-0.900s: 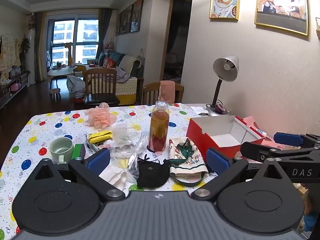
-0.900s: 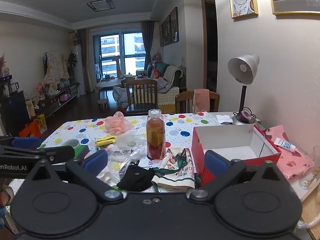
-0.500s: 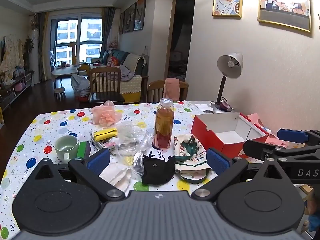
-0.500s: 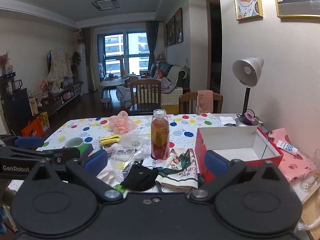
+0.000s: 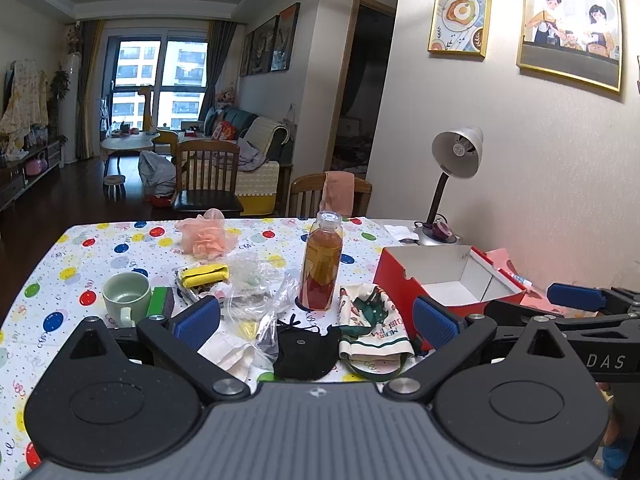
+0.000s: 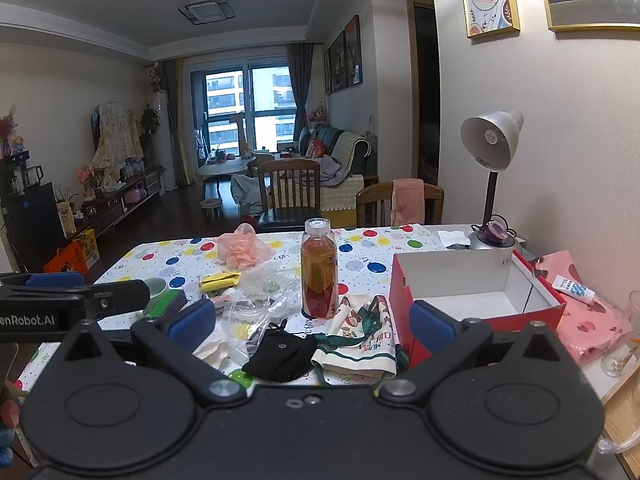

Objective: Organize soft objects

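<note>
Both tools hang spread wide over the near edge of the worktop (image 5: 100, 248), grasping nothing. The left hand-held gripper (image 5: 316, 320) has the black fabric pouch (image 5: 306, 354) at its 6 o'clock, low between the blue pads. The right hand-held gripper (image 6: 312, 322) frames the same pouch (image 6: 280, 356) and, just beside it at 3 o'clock, the folded printed cloth (image 6: 360, 344).

A little farther in, crumpled clear plastic bags (image 5: 256, 292) lie at 9 o'clock from the cloth (image 5: 374, 328), with a white tissue-like wad (image 5: 228, 350) at their near side. The amber bottle (image 5: 322, 260) stands upright just behind the pouch and cloth. At 3 o'clock from it sits the open red box (image 5: 404, 276), white inside. At 9 o'clock are a yellow pack (image 5: 204, 272), a green sponge (image 5: 160, 300) and a pale green mug (image 5: 122, 298).

Farthest, at 11 o'clock from the bottle, lies the pink mesh puff (image 5: 208, 236); a desk lamp (image 5: 456, 160) stands at the far right corner.
</note>
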